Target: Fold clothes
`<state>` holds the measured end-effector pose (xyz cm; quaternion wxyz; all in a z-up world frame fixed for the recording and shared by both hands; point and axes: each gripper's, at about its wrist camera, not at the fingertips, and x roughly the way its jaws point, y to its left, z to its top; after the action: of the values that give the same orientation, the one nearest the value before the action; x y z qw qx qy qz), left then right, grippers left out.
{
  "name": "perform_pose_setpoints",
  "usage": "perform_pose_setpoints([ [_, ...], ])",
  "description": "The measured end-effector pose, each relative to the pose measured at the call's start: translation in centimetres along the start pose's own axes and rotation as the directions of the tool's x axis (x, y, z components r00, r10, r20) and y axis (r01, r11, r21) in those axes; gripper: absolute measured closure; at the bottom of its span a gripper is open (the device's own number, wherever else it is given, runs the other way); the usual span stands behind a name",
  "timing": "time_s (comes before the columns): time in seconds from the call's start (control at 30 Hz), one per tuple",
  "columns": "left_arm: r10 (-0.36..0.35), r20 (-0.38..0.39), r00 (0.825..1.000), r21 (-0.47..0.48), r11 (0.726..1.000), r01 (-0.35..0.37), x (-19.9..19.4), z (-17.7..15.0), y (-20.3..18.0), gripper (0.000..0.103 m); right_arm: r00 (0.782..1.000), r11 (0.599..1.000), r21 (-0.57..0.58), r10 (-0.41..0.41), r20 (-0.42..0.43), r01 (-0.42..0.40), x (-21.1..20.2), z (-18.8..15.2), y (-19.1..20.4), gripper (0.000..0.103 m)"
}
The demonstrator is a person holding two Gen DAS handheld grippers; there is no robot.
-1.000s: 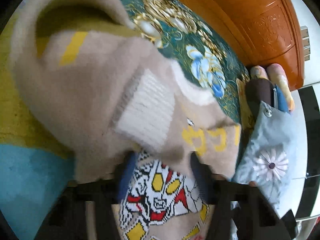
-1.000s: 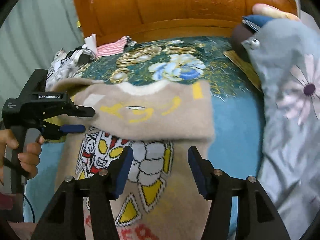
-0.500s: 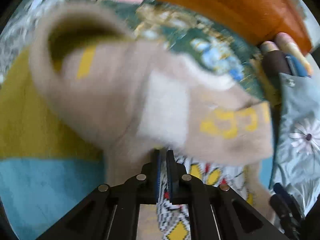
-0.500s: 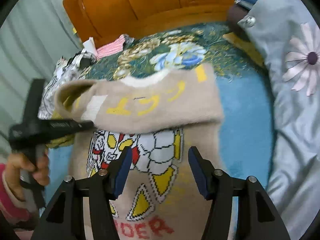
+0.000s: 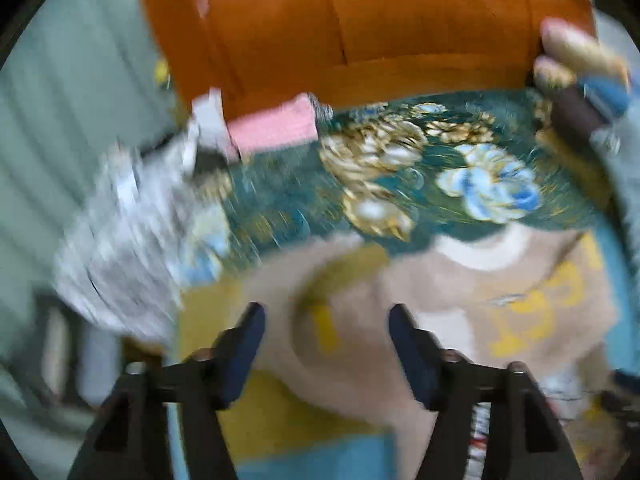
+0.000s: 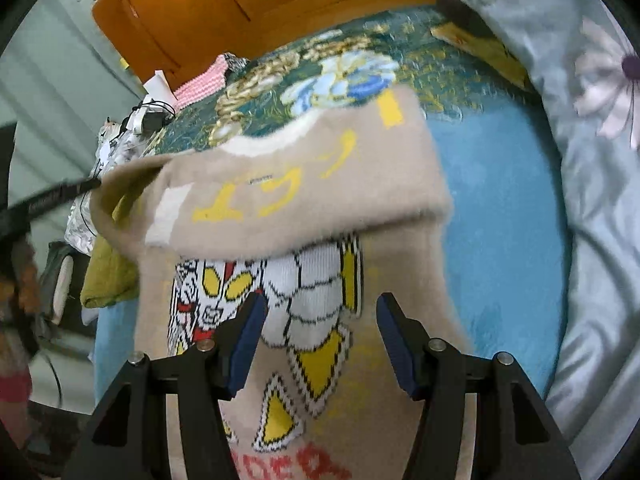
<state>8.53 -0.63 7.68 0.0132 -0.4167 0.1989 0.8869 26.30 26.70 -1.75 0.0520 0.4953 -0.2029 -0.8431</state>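
Now released: left gripper (image 5: pixel 324 344), clamped shut half a second ago, spread wide and empty above the beige sweater (image 6: pixel 304 200), swung up toward the headboard (image 5: pixel 360 32). Right gripper (image 6: pixel 318 332) likewise parted, gripping nothing, hovering over the knitted hero figure (image 6: pixel 288 300). Probably one fold finished. Sweater flat on the blue bedspread (image 6: pixel 500 208), below the headboard; upper part doubled down, yellow lettering uppermost, left edge puffed open.

A beige knit sweater (image 6: pixel 280 208) with a white, yellow and red robot figure lies flat on the bed, its top part folded down over the figure, yellow lettering showing.
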Motion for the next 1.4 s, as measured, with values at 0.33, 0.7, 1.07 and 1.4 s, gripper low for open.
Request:
perform_pose_setpoints([
  [0.33, 0.154, -0.139, 0.978, 0.127, 0.982, -0.137, 7.2, 0.5, -0.6, 0.034, 1.000, 1.000, 0.027, 0.013, -0.019, -0.012, -0.1, -0.3, -0.3, 0.039],
  [0.7, 0.121, -0.223, 0.967, 0.033, 0.993, -0.117, 9.7, 0.2, 0.8, 0.091, 0.999, 0.997, 0.068, 0.023, -0.035, -0.021, 0.2, -0.5, -1.0, 0.039],
  [1.07, -0.581, 0.147, 0.801, -0.352, 0.726, 0.591, -0.3, 2.7, 2.1, 0.092, 0.999, 0.997, 0.079, 0.030, -0.035, -0.027, 0.1, -0.9, -1.3, 0.039],
  [1.4, -0.598, -0.142, 0.789, -0.111, 0.802, 0.588, 1.1, -0.6, -13.9, 0.092, 0.999, 0.995, 0.096, 0.036, -0.025, -0.033, -0.6, -1.2, -1.5, 0.039],
])
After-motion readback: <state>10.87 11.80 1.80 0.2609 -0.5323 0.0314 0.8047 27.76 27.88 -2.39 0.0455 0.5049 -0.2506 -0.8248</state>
